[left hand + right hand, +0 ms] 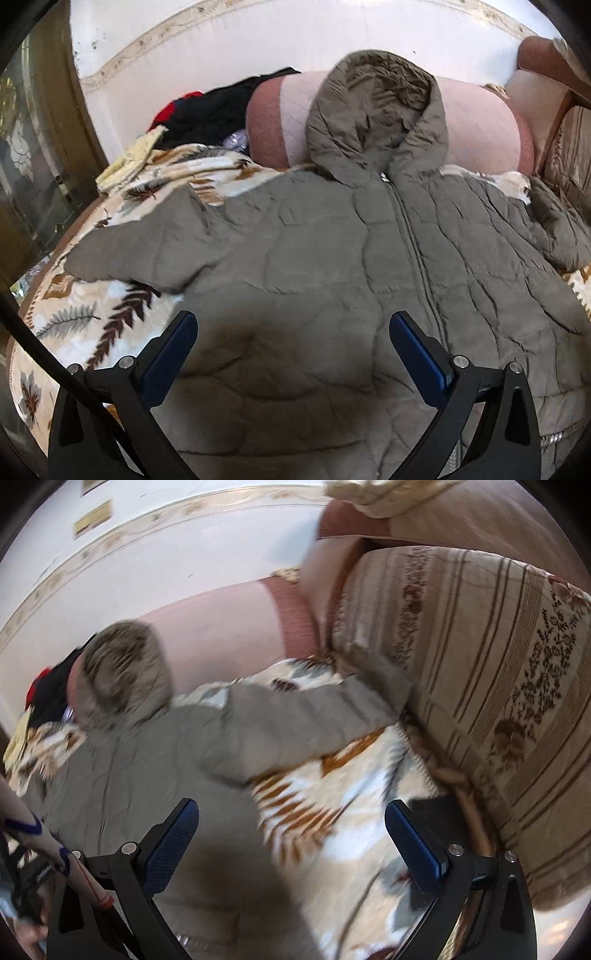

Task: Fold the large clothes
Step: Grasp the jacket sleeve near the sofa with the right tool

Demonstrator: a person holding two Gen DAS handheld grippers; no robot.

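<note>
Olive-grey quilted puffer jacket (332, 240) lies spread face up on a cream blanket printed with brown leaves and feathers (85, 321), zipper closed, both sleeves stretched out to left and right. Its hood (376, 110) leans against a long pink bolster with darker red-brown ends (476, 125) at the far side, below a white wall. At the far left sits a heap of black and red clothes (218, 110).

The left gripper (293, 354) hovers above the near part of the jacket, its blue-padded fingers (173, 354) spread wide, holding nothing. The right gripper (291, 843) hovers over the jacket's right edge and the blanket, fingers also wide apart and empty (this view is blurred). To the right stands a beige striped cushion with floral bands (480, 672); the right sleeve (314, 709) reaches toward it.
</note>
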